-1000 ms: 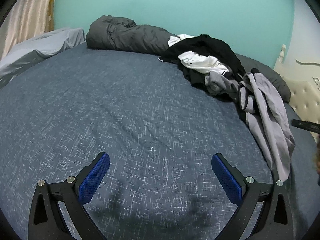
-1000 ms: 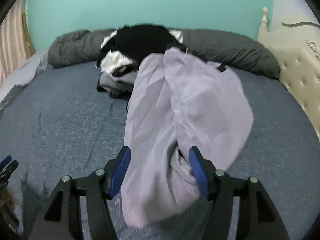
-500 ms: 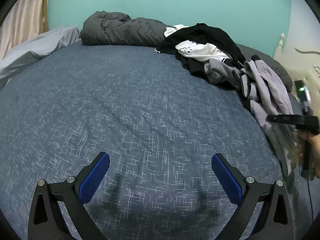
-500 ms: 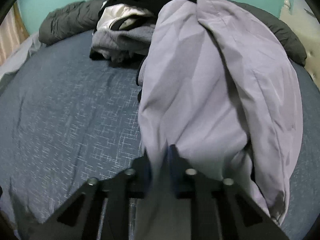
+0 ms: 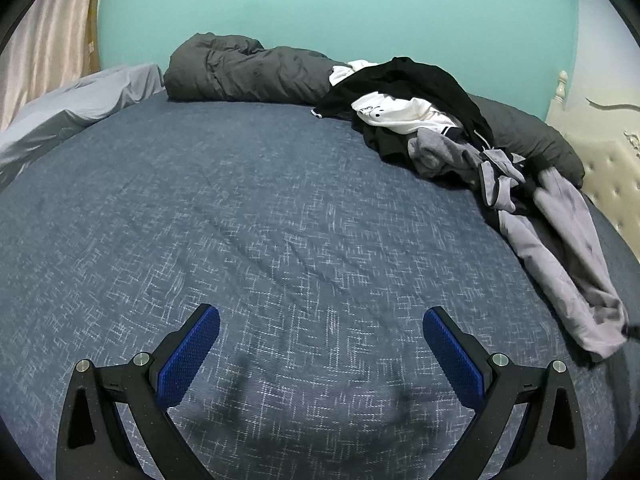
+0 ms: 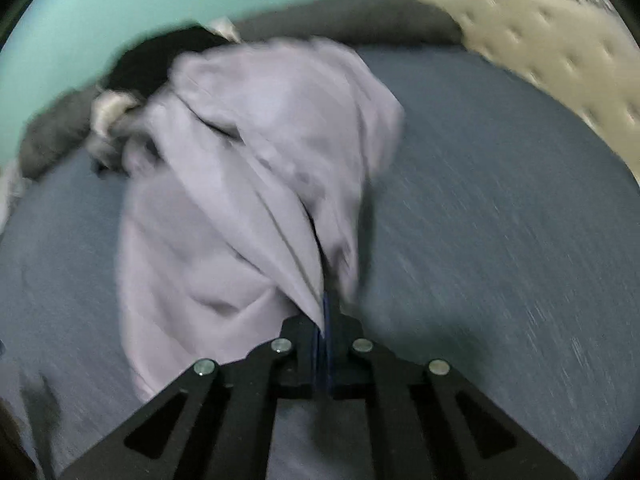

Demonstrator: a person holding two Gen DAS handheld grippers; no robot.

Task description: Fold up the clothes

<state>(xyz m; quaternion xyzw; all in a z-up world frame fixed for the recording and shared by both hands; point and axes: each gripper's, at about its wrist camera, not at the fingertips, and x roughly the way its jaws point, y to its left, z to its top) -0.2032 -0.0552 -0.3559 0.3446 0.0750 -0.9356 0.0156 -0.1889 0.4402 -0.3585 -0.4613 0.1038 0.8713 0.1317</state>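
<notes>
**A:** What is changing at the right gripper (image 6: 324, 312)?

**B:** A second ago its jaws were standing apart around the lilac-grey garment (image 6: 256, 184); now they are pressed fully together, pinching a gathered fold of it. The right wrist view is blurring, so the tool is moving.

**A:** And the garment itself?

**B:** It is trailing from the clothes pile (image 5: 420, 112) across the blue bedsheet (image 5: 240, 220), stretching toward the clamp.

**A:** The left gripper (image 5: 320, 344)?

**B:** It is hovering wide open over bare sheet, gripping nothing.

**A:** Meaning for the task?

**B:** Probably one garment is being drawn clear for folding.
</notes>
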